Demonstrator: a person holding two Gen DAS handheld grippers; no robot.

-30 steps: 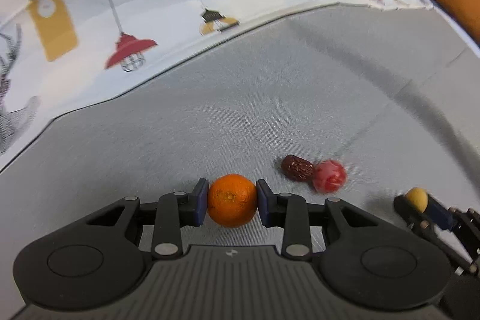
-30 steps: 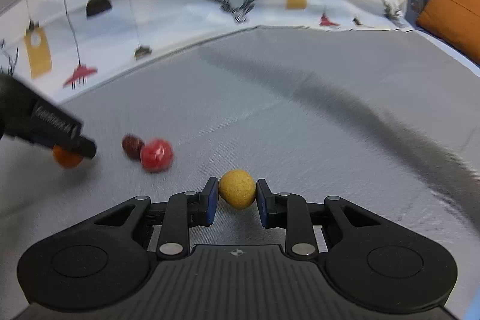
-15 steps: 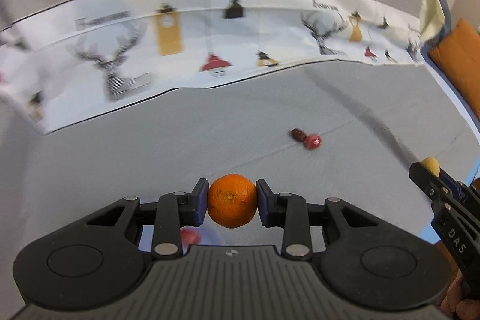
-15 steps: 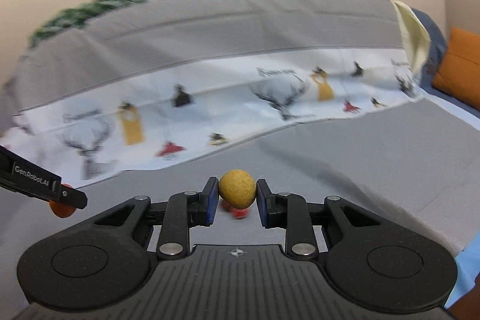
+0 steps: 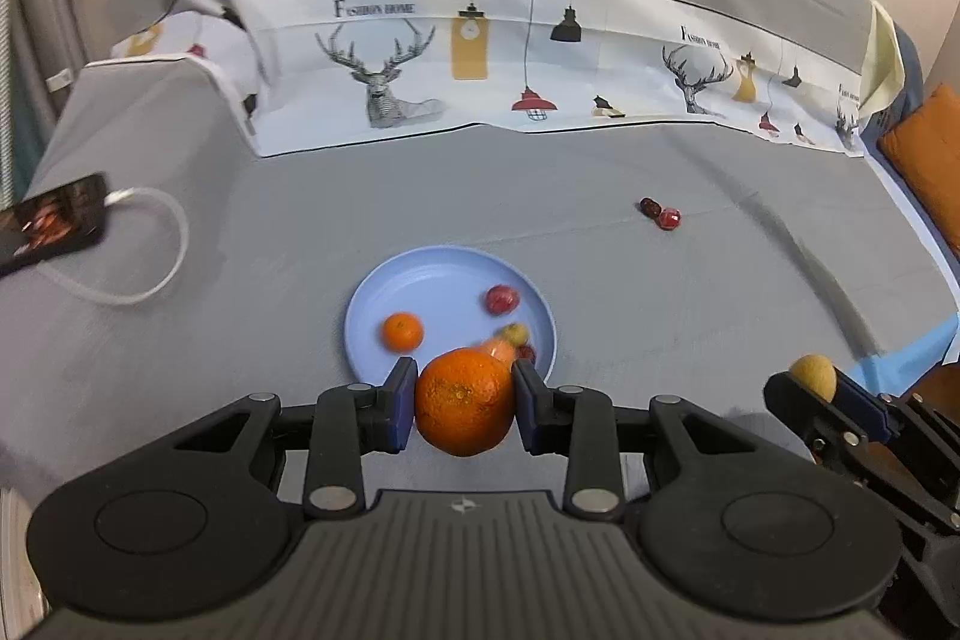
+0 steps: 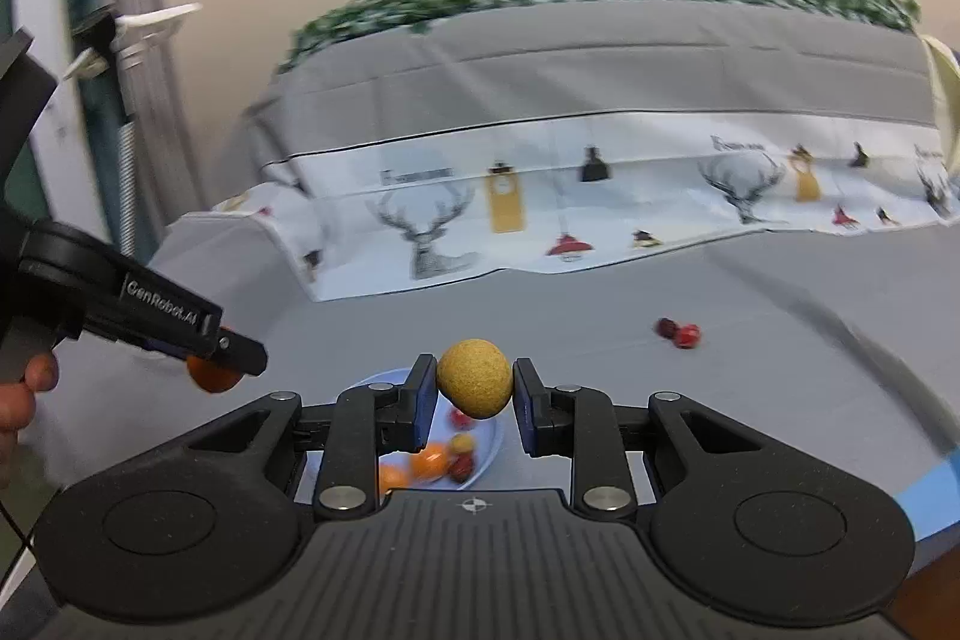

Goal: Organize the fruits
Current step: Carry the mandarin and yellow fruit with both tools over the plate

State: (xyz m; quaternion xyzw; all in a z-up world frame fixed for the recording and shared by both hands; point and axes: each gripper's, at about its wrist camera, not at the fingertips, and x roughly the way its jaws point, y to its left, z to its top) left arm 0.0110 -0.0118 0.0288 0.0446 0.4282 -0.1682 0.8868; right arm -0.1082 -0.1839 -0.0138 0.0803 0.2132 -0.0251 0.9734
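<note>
My left gripper (image 5: 463, 403) is shut on an orange (image 5: 463, 409), held above the near rim of a light blue plate (image 5: 420, 280). On the plate lie a small orange (image 5: 402, 331), a red fruit (image 5: 501, 299) and a few more fruits partly hidden behind the held orange. My right gripper (image 6: 474, 388) is shut on a yellow round fruit (image 6: 474, 385), above the same plate (image 6: 492, 439); it also shows at the right edge of the left wrist view with the yellow fruit (image 5: 814, 376). A dark date (image 5: 648, 206) and a red fruit (image 5: 669, 218) lie together on the grey cloth beyond the plate.
A phone (image 5: 51, 223) with a white cable (image 5: 150, 244) lies at the left on the grey cloth. A printed cloth with deer and lamps (image 5: 480, 70) runs along the back. An orange cushion (image 5: 927, 160) sits at the far right. A hand (image 6: 18, 400) holds the left gripper.
Both grippers rose and pulled back from the date and red fruit, each keeping its fruit. The blue plate with fruits came into view under them.
</note>
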